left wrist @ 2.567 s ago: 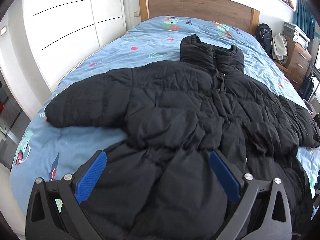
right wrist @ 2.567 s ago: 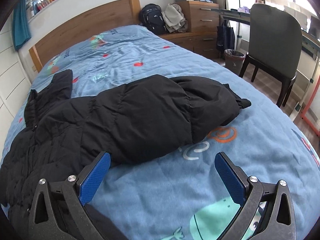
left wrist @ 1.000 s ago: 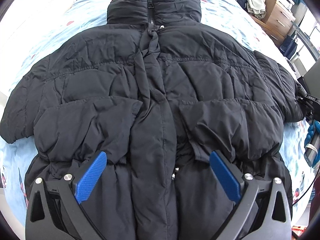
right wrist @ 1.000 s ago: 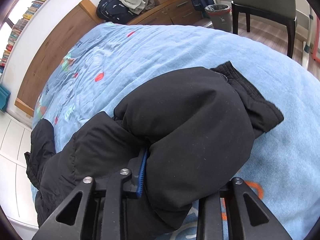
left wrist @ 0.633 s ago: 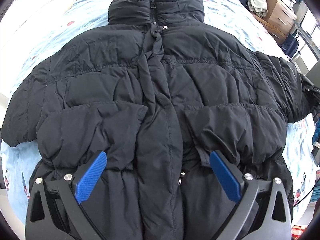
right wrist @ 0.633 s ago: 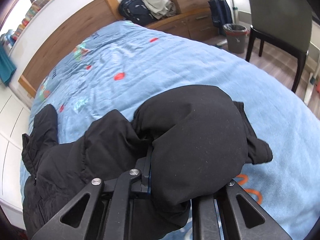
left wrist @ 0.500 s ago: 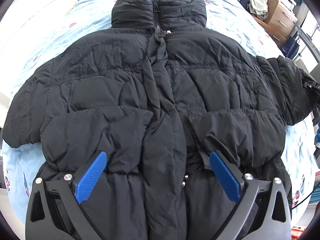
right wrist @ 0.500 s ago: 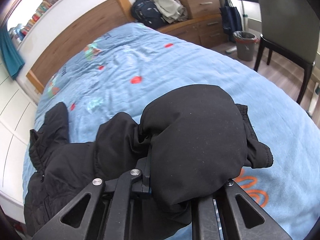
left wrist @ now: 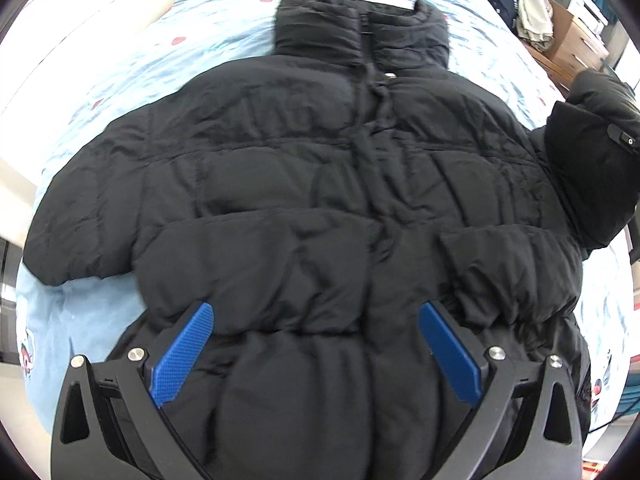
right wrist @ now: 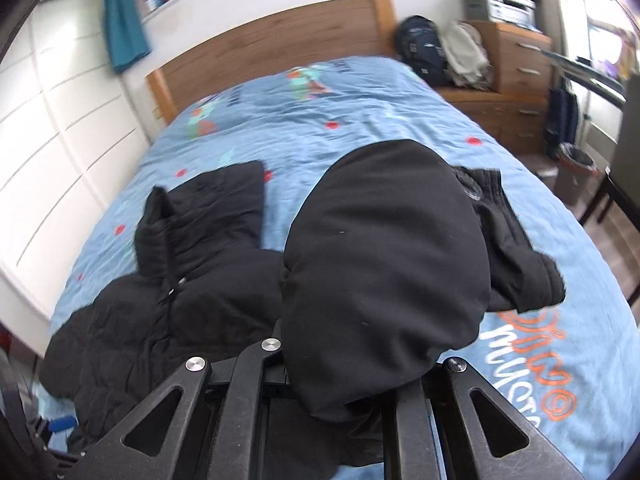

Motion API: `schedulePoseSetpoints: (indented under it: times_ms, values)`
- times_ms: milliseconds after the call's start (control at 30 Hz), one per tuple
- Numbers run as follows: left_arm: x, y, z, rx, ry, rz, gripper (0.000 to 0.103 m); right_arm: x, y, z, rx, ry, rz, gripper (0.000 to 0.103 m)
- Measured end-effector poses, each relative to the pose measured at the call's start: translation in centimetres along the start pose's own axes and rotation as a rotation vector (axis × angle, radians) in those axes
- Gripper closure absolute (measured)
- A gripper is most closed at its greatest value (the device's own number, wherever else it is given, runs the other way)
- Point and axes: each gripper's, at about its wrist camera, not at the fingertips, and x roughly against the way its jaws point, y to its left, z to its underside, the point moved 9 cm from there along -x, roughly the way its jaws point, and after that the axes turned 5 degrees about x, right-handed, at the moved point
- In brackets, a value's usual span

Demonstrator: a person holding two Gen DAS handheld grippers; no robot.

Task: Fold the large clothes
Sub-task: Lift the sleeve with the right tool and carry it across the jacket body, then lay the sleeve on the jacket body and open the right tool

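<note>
Left wrist view: one black puffer jacket [left wrist: 304, 184], large, laid face up and spread across a bed [left wrist: 80, 308] with a pale blue printed cover. Shell is matte black, quilted in broad horizontal padded bands, creased and puffy. Stand-up collar [left wrist: 360, 24] at the far end, closed by a centre zip [left wrist: 366, 60] with one metal snap just beside it. Left sleeve lies flat, reaching toward the bed edge. Right sleeve [left wrist: 592, 168] is lifted off the cover and bent up at the picture's right edge.

Left hand-held gripper [left wrist: 316, 360]: open, blue textured pads set wide apart, poised over the jacket's lower hem, pinching nothing.

Right wrist view: right hand-held gripper [right wrist: 356, 392] is closed on the sleeve [right wrist: 392, 264], which bulges in a rounded mass over its black arms; the ribbed knit cuff [right wrist: 524, 268] hangs to the right, over the cover. Collar and jacket body lie at the left.

Bed cover [right wrist: 360, 120]: soft blue fabric, red dots, cartoon figures in teal and orange. Orange and white lettering [right wrist: 532, 360] is partly visible at the lower right; it cannot be read whole.

Surroundings: wooden headboard [right wrist: 280, 44], wooden drawer unit [right wrist: 516, 60], dark backpack [right wrist: 420, 48], white panelled wardrobe [right wrist: 52, 140], teal curtain [right wrist: 120, 20].
</note>
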Motion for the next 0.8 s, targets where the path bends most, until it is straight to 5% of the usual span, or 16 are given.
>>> schedulePoseSetpoints:
  times_ms: [433,800]
  values:
    - [1.4,10.0,2.1,0.066,0.019,-0.128,0.0,-4.6,12.2,8.1,0.298,0.191,-0.001,0.089]
    - [1.7,13.5,4.4,0.117,0.051,-0.156,0.0,-2.3,18.3,15.5,0.729,0.181,0.076,0.082]
